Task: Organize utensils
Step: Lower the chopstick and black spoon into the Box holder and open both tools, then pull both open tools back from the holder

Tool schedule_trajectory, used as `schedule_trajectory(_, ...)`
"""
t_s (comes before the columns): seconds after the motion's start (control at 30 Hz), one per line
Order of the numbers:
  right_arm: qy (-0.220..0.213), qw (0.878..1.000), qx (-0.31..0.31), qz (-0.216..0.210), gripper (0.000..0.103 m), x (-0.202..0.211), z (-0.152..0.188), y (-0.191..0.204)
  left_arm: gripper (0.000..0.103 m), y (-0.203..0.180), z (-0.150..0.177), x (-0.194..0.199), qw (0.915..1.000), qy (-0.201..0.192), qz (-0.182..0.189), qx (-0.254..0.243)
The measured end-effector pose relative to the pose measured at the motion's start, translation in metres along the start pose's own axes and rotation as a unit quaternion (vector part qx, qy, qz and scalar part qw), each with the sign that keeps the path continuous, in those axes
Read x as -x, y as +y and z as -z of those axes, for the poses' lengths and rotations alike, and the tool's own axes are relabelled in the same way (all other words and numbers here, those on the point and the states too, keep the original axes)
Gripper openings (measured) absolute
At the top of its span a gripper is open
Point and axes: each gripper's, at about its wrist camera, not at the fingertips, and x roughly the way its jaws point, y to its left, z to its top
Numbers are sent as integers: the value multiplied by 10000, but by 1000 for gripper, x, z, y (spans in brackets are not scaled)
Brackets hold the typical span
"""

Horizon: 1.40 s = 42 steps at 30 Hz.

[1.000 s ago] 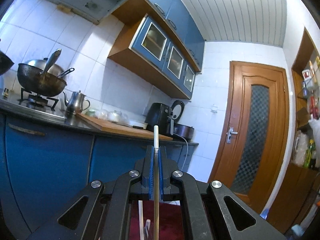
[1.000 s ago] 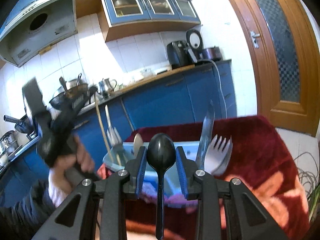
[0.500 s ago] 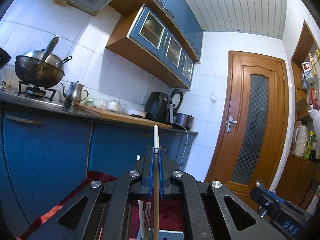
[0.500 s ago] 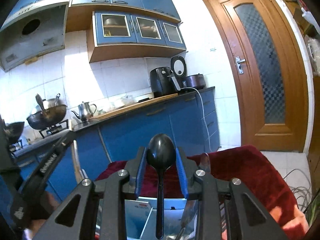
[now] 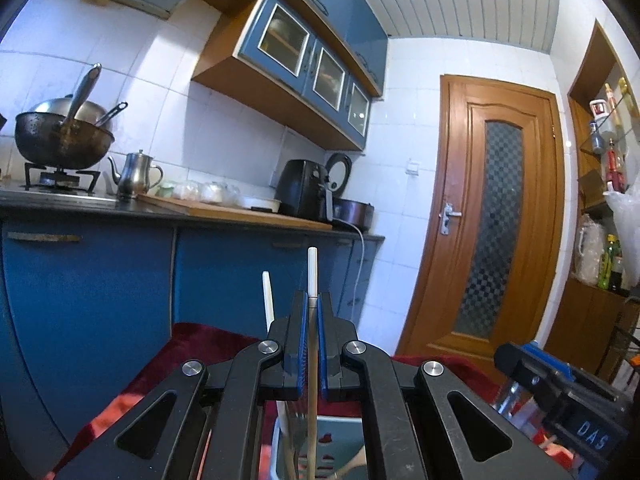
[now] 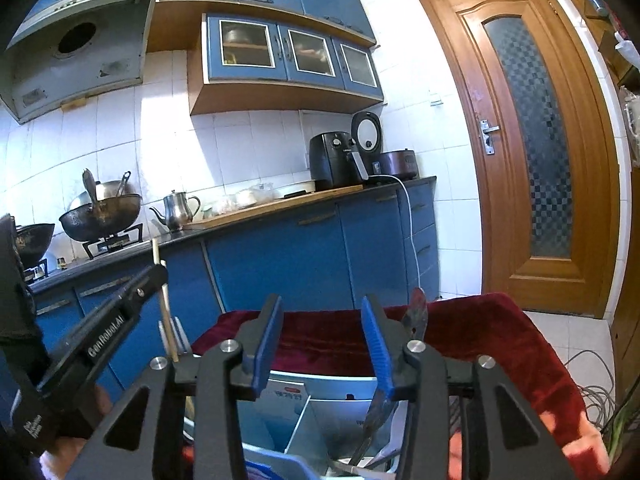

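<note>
Pale, matt wood is being shown by the chopstick [image 5: 311,360]. Matt black plastic with blue ribbed pads is being seen on the fingers [image 6: 268,344]. A plush, dark red cloth [image 6: 472,332] is being seen under a smooth, pale plastic holder [image 6: 320,416]. Shiny metal is being shown by the knife [image 6: 416,314] and the kettle [image 5: 134,174].

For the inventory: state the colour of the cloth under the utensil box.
Dark red cloth, clearest in the right wrist view.
</note>
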Motion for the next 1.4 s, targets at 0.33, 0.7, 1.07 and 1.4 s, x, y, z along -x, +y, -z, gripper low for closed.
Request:
schedule_trajectory(0.33,-12,9999,-102,-105,45,25,-8,6,25,3,-6,22,9993,286,248,-19)
schedule_trajectory(0.7,44,9995,-269,-171,46,64,-9,17,29,11,-20,66,9982,500,332,-53)
schedule_trajectory(1.07,181,9995,-177,-198,50,117,-4,37,30,6,-22,119,9949,889,335,-336)
schedule_trajectory(1.4,303,9995,14,-120,60,162,23,56,38,17,-2,161,9928,1157,159,-266)
